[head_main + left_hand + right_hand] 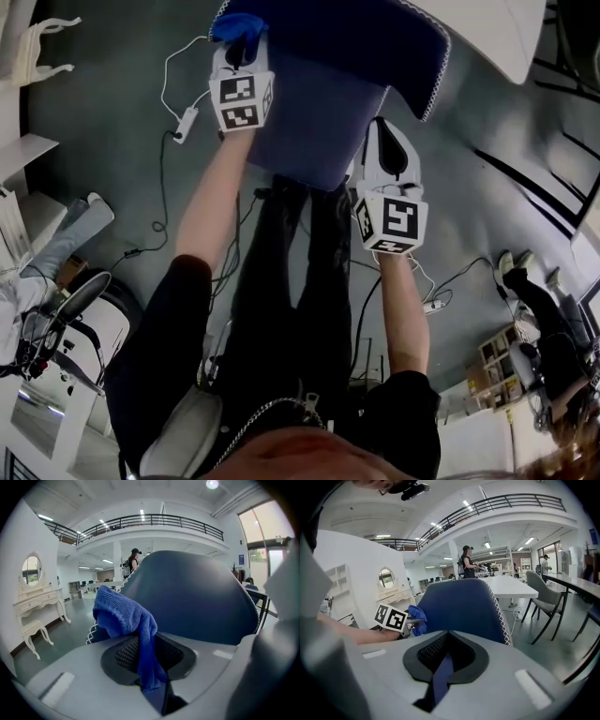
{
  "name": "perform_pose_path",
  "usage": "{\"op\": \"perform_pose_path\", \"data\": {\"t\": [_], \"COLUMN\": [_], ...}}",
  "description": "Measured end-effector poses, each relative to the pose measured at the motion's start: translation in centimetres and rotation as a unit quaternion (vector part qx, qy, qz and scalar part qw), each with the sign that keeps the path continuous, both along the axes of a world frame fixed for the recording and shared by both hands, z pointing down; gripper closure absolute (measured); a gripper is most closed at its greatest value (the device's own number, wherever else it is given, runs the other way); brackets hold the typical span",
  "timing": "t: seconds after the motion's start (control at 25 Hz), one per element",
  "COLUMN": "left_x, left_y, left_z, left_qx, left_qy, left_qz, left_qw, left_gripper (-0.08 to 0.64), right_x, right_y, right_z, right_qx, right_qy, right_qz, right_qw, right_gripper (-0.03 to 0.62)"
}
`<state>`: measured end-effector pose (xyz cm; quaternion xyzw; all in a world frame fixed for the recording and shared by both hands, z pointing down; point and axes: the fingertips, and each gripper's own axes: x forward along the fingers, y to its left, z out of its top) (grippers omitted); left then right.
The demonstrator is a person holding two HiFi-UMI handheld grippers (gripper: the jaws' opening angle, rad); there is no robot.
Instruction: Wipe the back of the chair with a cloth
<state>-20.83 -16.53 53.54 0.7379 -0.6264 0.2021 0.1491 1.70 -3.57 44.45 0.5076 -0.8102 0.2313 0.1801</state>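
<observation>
Left gripper (241, 45): fingers clamped on fuzzy blue cloth (234, 23), held at far-left edge of dark blue padded chair back (328, 103), ready to wipe. Right gripper (382, 131): fingers together, empty, kept clear at right.

**Left gripper view.** A white carved dressing table (37, 603) with an oval mirror (31, 570) stands against the left wall, and a matching white stool (33, 632) stands just in front of it. A mezzanine with a black metal railing (150, 520) spans the hall. A person in a dark cap (133, 560) stands beneath it.

**Right gripper view.** A long white table (508, 587) runs back into the hall, with a grey upholstered side chair (543, 597) beside it.

**Head view.** On the dark grey floor (103, 103) a thin white cable (165, 80) ends in a white oblong plug block (185, 124). Thin black cables (162, 192) lie near it.
</observation>
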Motion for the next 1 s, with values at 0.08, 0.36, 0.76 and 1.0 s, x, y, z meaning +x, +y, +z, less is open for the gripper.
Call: {"op": "perform_pose_path", "data": {"t": [0.08, 0.36, 0.76, 1.0], "left_x": [0.9, 7.4, 17.9, 25.0], "left_y": [0.1, 0.2, 2.4, 4.2], "left_z": [0.1, -0.1, 0.2, 0.4], "left_qx": [-0.002, 0.002, 0.003, 0.009], "left_qy": [-0.001, 0.009, 0.019, 0.014], "left_qz": [0.010, 0.060, 0.151, 0.218], "left_qw": [0.9999, 0.9981, 0.9884, 0.9758], "left_gripper": [0.477, 0.477, 0.477, 0.477], "right_x": [0.1, 1.8, 6.3, 9.4], "right_y": [0.2, 1.4, 3.8, 5.4], "right_z": [-0.1, -0.1, -0.5, -0.7], "right_qx": [0.001, 0.000, 0.006, 0.008], "right_qy": [-0.002, -0.006, -0.002, 0.000], "right_qz": [0.003, 0.020, 0.067, 0.091], "right_qw": [1.000, 1.000, 0.998, 0.996], "right_gripper": [0.589, 0.589, 0.589, 0.589]}}
